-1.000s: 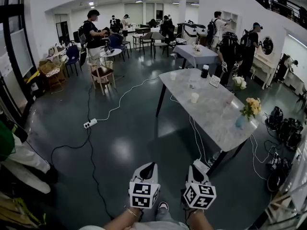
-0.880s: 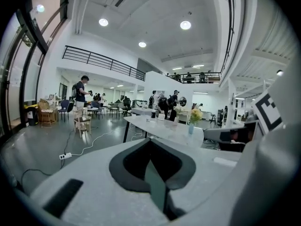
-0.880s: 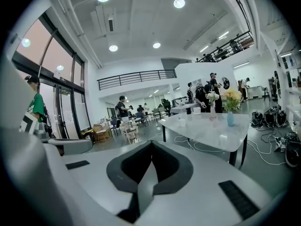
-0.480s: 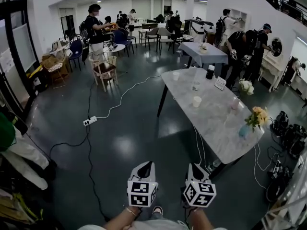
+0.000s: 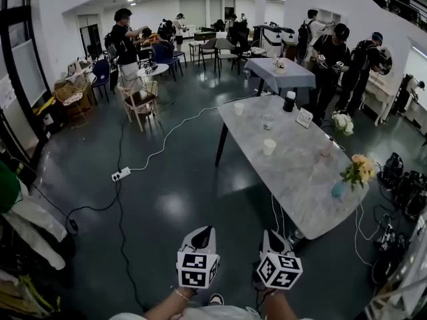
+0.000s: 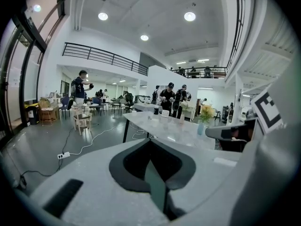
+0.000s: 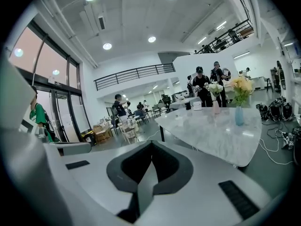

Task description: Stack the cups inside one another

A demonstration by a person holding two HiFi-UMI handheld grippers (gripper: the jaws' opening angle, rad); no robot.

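Nearest the camera, two hand-held tools: the left gripper (image 5: 208,230) and the right gripper (image 5: 268,233) are side by side above the dark floor (image 5: 173,199). Each carries one marker cube (image 5: 198,270), and each has its jaws pressed together tip to tip with nothing between them. The two forearms (image 5: 175,304) behind them are cut off by the lower frame edge. Farther out, one power strip (image 5: 121,174) lies on the floor, with a white cable (image 5: 173,131) running away from it. To the right stands one marble table (image 5: 300,185), well apart from both grippers. Four cups (image 5: 269,147) stand singly on it. The marked one is white and near the middle. A clear cup (image 5: 268,122) is behind it, a small cup (image 5: 239,108) is at the far left corner, and a pinkish cup (image 5: 325,150) near the right edge is faint. Also on the table are one black bottle (image 5: 289,101), one card sign (image 5: 304,117) and two bouquets: yellow flowers in a blue vase (image 5: 339,189), and white flowers (image 5: 343,121) whose vase is hard to make out in the head view. Farthest are one cloth-covered table (image 5: 280,75), one wooden chair (image 5: 140,102) and several people (image 5: 123,35), too small and overlapping to count.
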